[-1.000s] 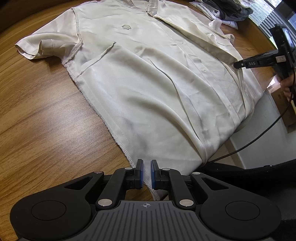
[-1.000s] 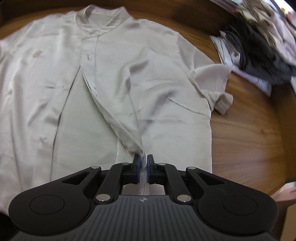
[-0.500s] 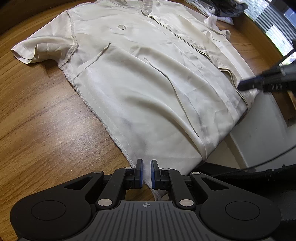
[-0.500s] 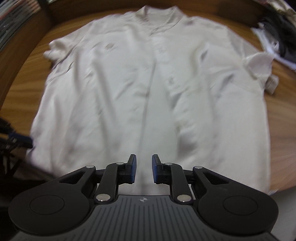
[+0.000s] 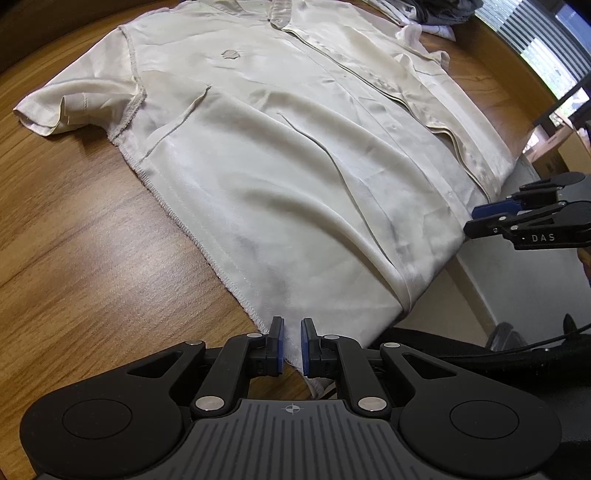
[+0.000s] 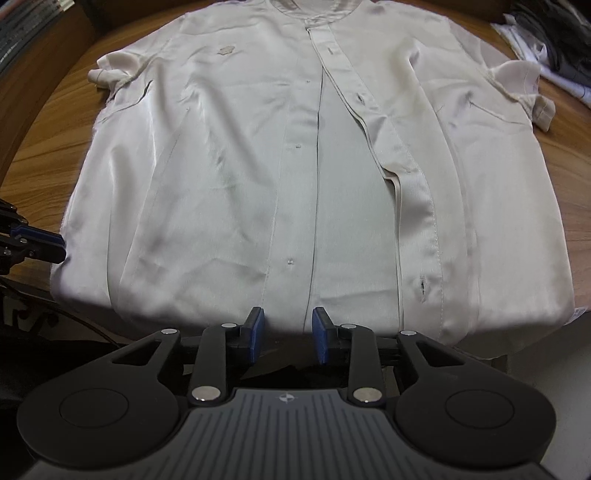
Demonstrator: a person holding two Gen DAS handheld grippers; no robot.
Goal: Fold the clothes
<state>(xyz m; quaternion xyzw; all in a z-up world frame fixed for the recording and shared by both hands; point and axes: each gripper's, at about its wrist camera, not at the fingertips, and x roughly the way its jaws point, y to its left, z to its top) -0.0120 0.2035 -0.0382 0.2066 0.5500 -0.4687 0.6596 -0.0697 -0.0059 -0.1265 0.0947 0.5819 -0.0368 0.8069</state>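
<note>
A cream short-sleeved button shirt (image 5: 295, 166) lies face up on the wooden table (image 5: 74, 240), its hem hanging over the near edge. My left gripper (image 5: 291, 347) is shut on the hem's left corner, with fabric pinched between the blue pads. In the right wrist view the shirt (image 6: 240, 166) fills the frame, its front plackets slightly apart low down. My right gripper (image 6: 288, 332) hovers just off the hem's middle with its jaws opening and nothing between them. It also shows from the side as the right gripper (image 5: 476, 218) at the shirt's right hem.
A pile of dark and white clothes (image 6: 554, 48) lies at the table's far right, also seen as the clothes pile (image 5: 436, 14). A cardboard box (image 5: 554, 155) stands beyond the table's right edge. A black cable (image 5: 535, 343) trails below the table edge.
My right gripper let go of the shirt's front edge, drew back to the middle of the hem and spread its jaws. The front panel now lies flatter. The left gripper kept its hold.
</note>
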